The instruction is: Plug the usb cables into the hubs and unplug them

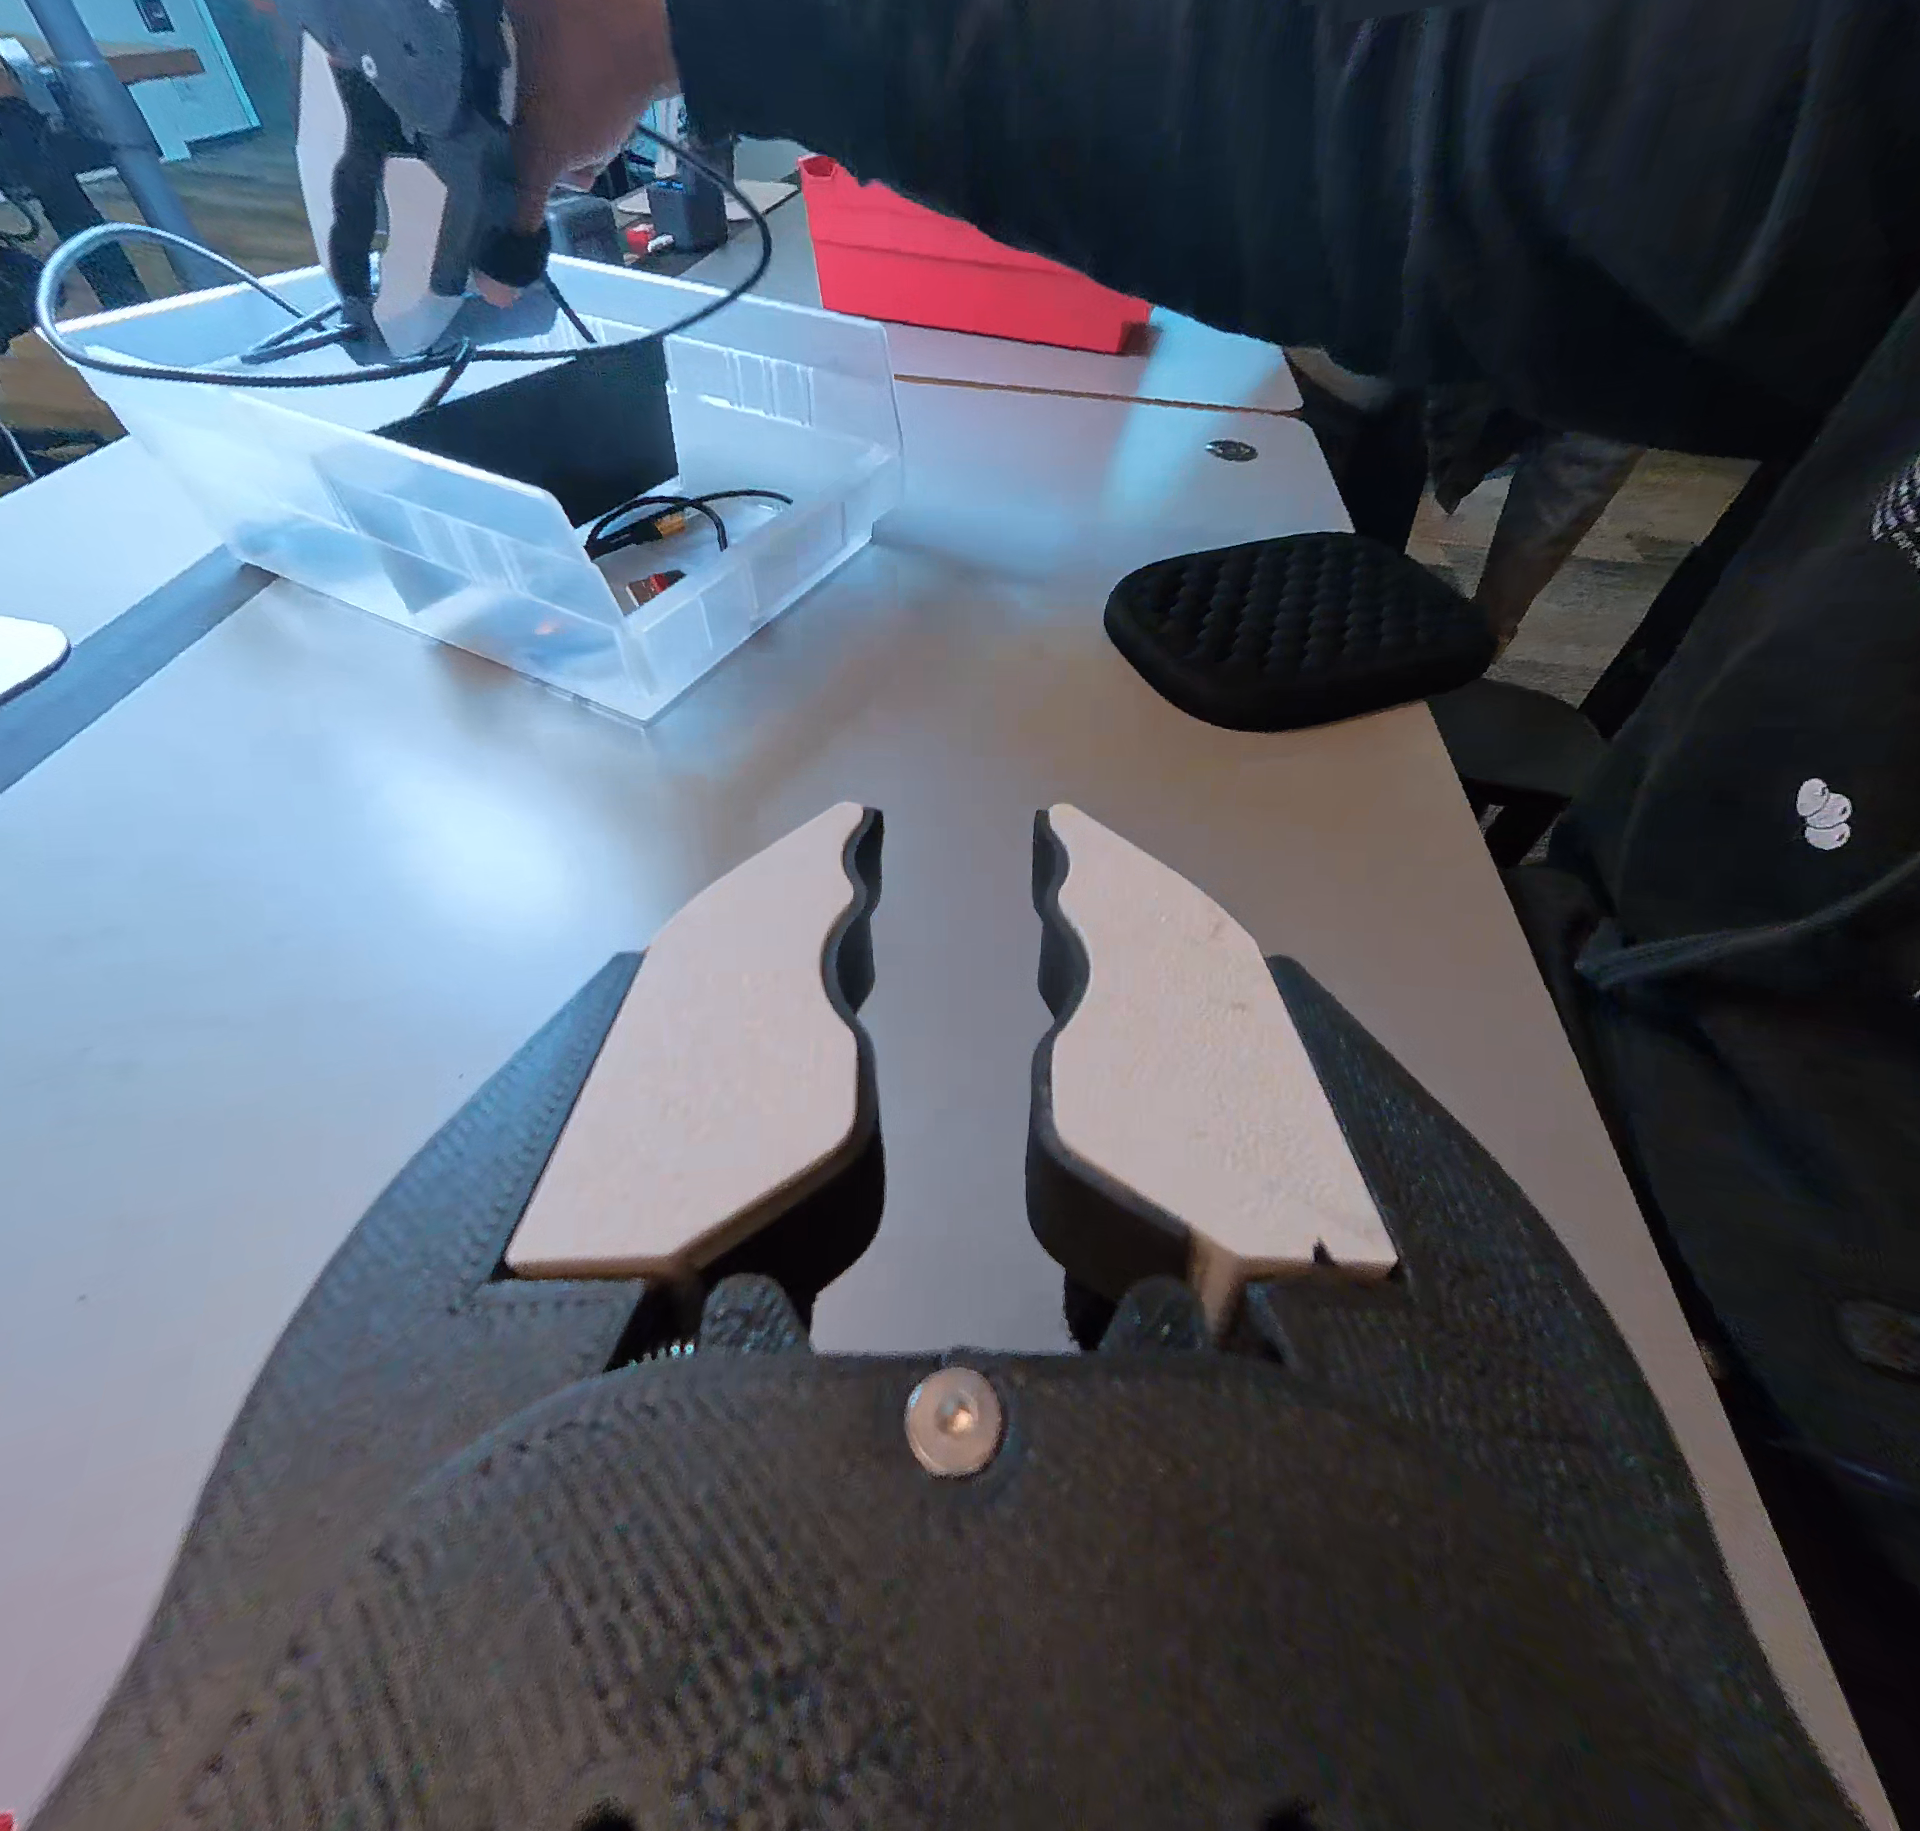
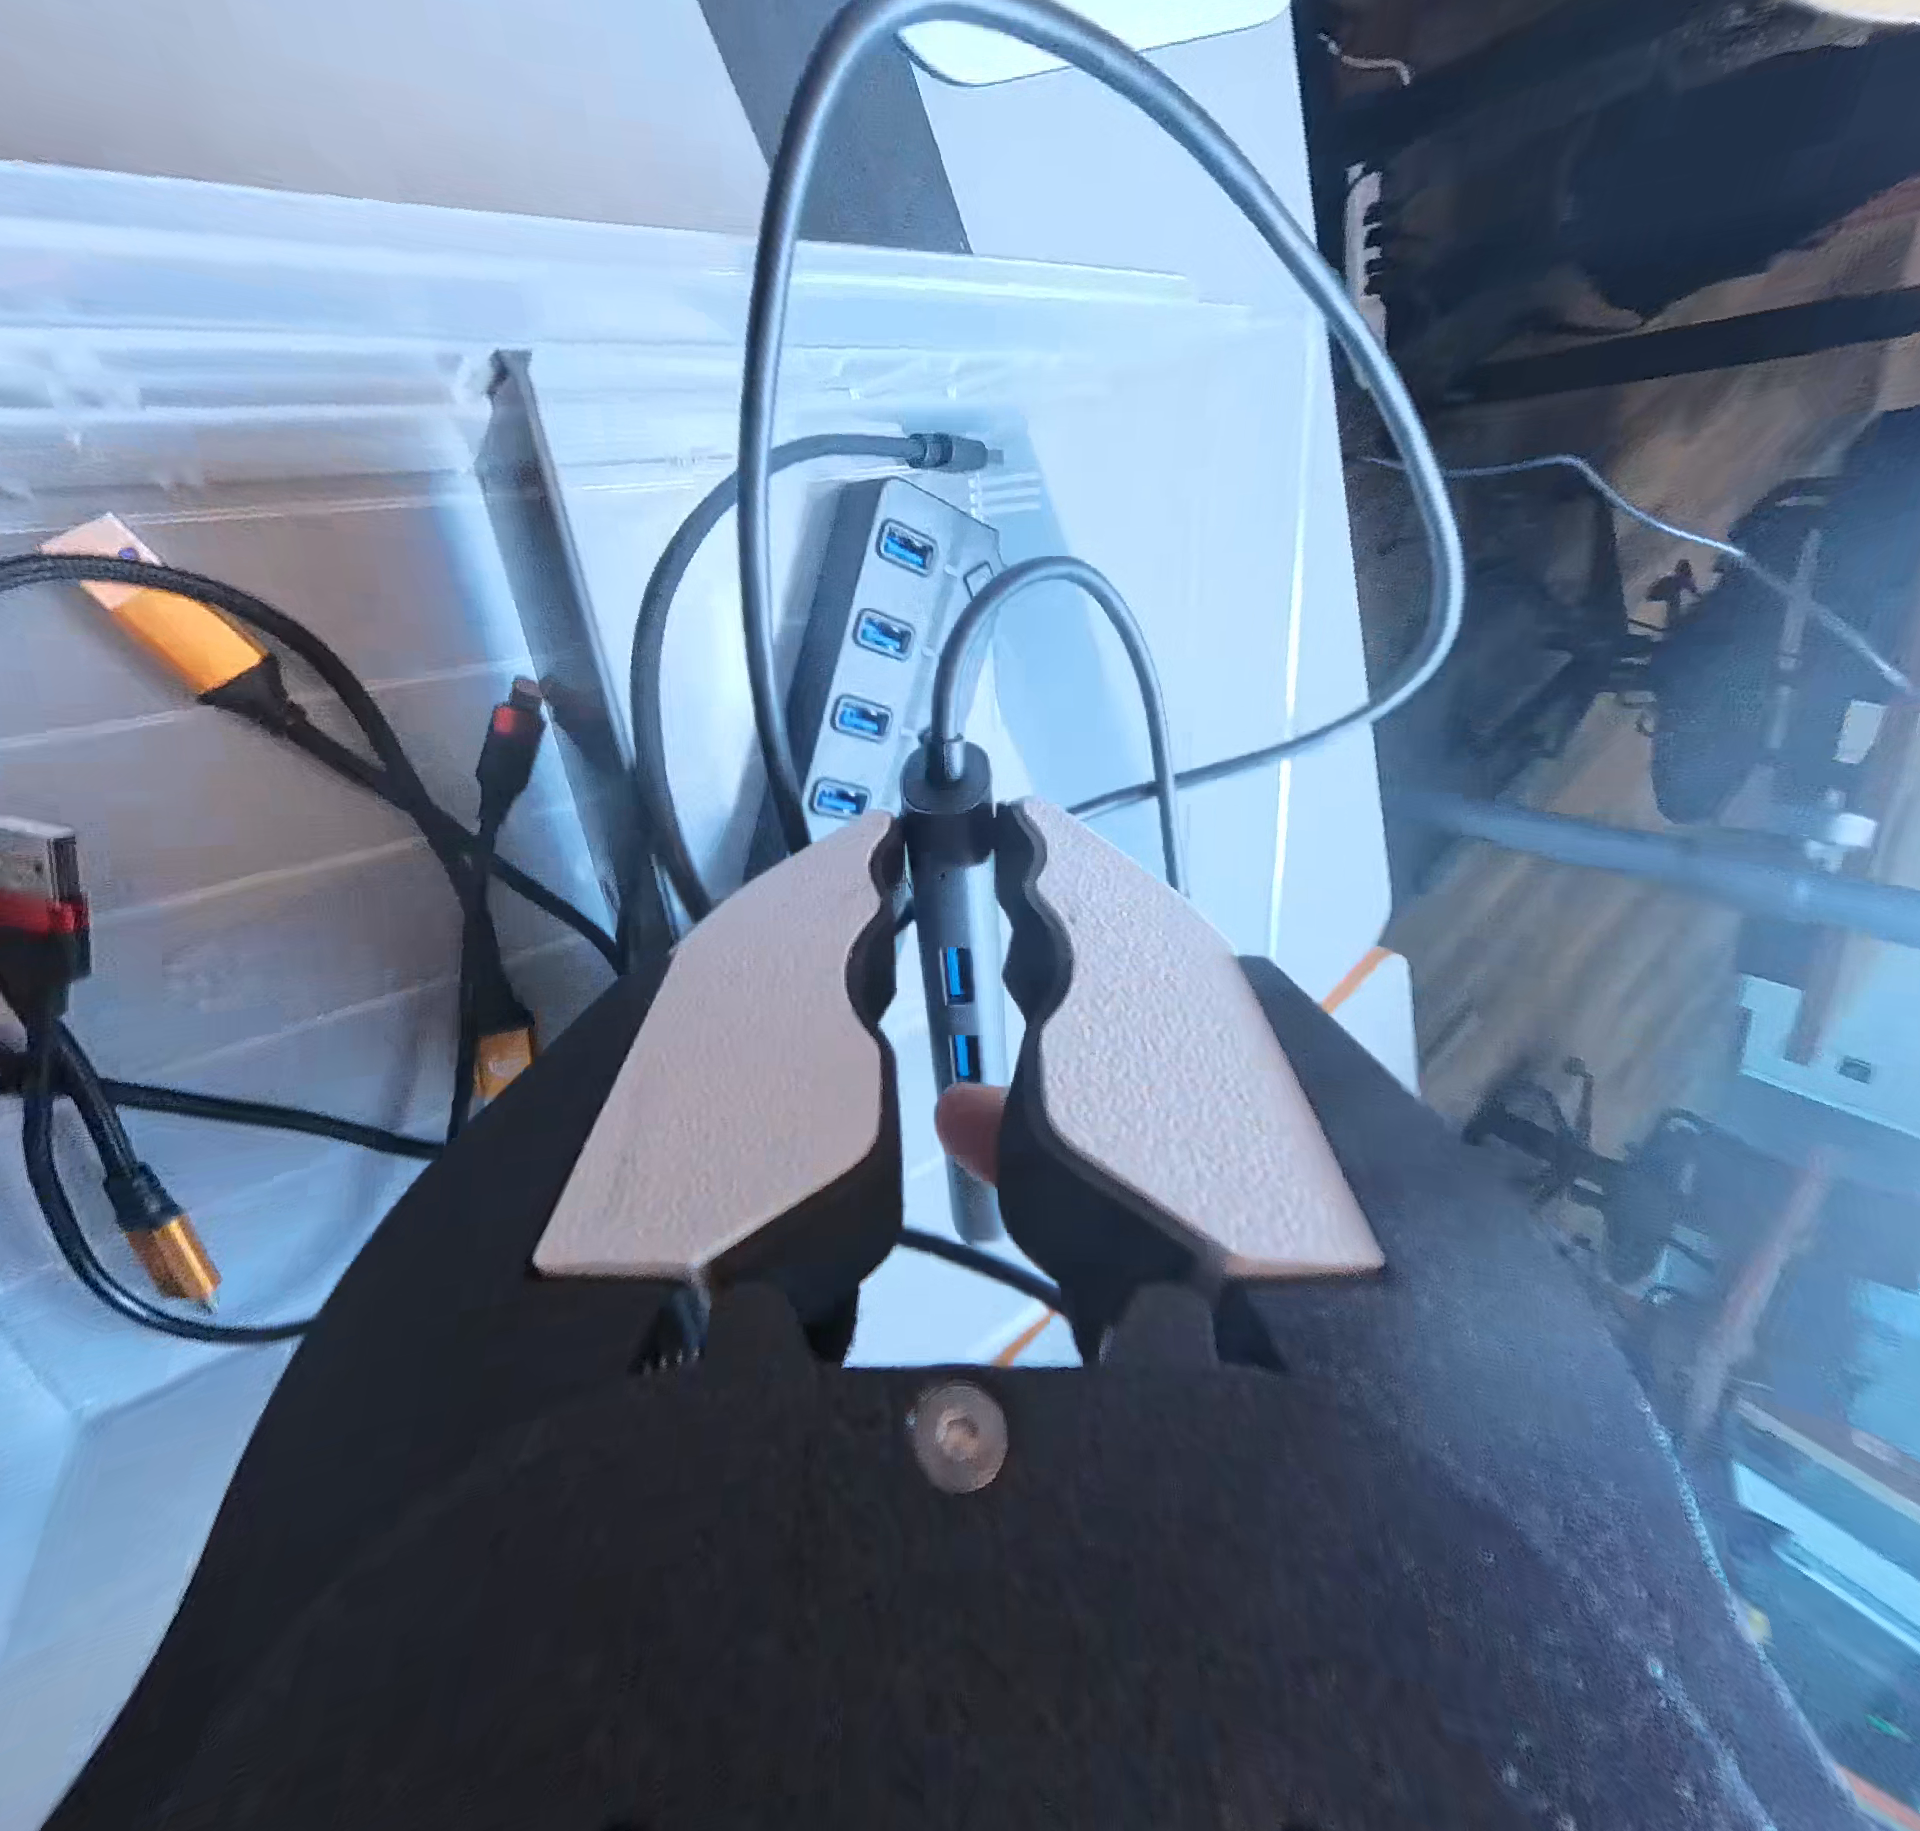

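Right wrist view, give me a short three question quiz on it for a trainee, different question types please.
1. True or false: the right gripper is shut on the slim grey USB hub.
2. Multiple choice: how many blue ports show on the larger hub leaning in the clear plastic bin? A) two B) four C) six
3. Fill in: the loose USB plug lying at the far left of the bin has a shell coloured ______.

Key: 1 true; 2 B; 3 orange.
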Tool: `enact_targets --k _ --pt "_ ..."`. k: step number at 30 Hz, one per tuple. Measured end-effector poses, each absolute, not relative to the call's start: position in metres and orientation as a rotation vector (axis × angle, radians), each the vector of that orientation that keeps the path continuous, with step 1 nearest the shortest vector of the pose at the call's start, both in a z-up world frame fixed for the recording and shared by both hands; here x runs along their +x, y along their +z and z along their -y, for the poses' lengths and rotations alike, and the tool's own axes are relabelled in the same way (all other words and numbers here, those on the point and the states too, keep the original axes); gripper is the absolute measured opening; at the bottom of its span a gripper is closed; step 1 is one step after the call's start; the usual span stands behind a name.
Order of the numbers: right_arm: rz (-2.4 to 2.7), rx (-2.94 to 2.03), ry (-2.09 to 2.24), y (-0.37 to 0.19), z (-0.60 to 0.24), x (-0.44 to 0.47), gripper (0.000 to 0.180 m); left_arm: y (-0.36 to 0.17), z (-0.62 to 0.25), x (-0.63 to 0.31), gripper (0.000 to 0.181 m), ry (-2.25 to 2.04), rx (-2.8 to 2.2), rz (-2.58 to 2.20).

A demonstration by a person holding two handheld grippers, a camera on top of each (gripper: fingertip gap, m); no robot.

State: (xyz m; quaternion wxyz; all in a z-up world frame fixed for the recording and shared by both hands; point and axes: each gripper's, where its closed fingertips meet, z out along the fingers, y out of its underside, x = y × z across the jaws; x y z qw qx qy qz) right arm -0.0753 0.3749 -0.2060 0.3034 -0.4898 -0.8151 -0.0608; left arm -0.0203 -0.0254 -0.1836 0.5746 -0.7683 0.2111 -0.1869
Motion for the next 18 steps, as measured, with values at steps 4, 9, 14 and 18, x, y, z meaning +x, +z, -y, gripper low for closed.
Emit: enact_targets --k 4,9,14,18 --pt "2.132 -1.352 -0.052 -0.204 -0.379 -0.09 0.025 -0.192 0.023 -0.023 0.027 -0.434 -1.826 -0.486" --pt "2.042 -1.367 0.17 -0.165 -0.362 -0.096 0.047 -0.194 0.019 -0.036 0.032 -0.436 -1.835 -0.41" --pt "1.831 -1.33 0.35 -0.114 -0.339 -0.082 0.049 -0.189 0.018 -0.053 0.037 -0.415 -1.83 -0.329" --pt "1.686 -1.26 0.544 -0.09 -0.296 -0.051 0.048 -0.18 0.022 -0.079 0.041 -0.282 -1.852 -0.271"
